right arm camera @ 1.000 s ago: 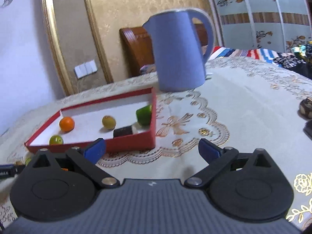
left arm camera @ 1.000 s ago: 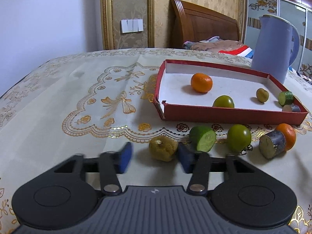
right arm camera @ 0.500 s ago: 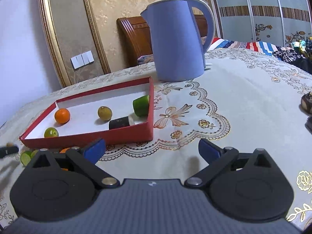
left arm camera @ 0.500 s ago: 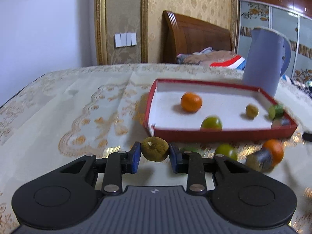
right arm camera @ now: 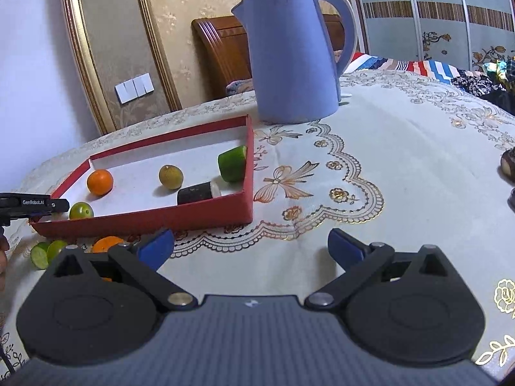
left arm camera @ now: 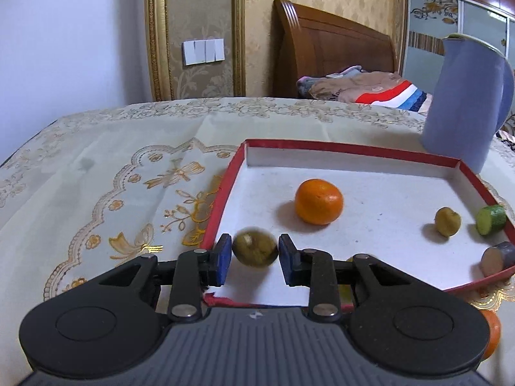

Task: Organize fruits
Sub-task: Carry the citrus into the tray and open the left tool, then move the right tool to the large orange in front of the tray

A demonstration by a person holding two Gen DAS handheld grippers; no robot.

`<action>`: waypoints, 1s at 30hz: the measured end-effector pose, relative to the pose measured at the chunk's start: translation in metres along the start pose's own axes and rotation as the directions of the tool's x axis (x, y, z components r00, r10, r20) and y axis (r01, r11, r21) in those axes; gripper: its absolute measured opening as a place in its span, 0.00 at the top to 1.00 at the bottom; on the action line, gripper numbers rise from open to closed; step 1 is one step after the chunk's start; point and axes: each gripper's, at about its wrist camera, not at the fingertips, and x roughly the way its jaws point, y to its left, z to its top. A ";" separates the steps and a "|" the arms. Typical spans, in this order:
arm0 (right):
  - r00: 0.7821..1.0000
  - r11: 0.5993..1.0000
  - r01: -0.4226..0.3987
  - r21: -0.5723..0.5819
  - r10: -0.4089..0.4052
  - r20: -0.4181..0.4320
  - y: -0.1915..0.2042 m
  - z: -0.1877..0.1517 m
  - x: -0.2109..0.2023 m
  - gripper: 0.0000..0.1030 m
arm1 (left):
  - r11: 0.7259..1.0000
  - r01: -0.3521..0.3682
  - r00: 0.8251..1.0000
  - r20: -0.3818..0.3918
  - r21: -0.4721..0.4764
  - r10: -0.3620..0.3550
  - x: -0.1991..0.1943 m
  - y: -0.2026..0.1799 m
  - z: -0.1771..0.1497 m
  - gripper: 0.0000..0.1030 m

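Since a second ago left gripper has carried the pinched yellow-green fruit over red tray, 7 o'clock corner; right gripper spread, empty; five pieces inside, lime half, orange still outside.

Your left gripper's body hides most of the orange lying outside the red tray.
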 end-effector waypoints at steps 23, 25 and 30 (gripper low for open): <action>0.998 0.992 0.013 -0.122 -0.006 0.054 0.020 -0.003 -0.010 0.00 | 0.993 0.115 0.991 0.060 0.038 -0.117 -0.065 0.004 -0.051 0.31; 0.998 0.991 0.016 -0.135 -0.008 0.061 0.023 -0.004 -0.011 0.00 | 0.994 0.095 0.994 0.057 0.049 -0.098 -0.065 0.002 -0.053 0.31; 0.998 0.988 0.019 -0.153 -0.011 0.056 0.026 -0.004 -0.011 0.00 | 0.997 0.054 0.998 -0.021 0.048 -0.053 -0.051 0.002 -0.057 0.31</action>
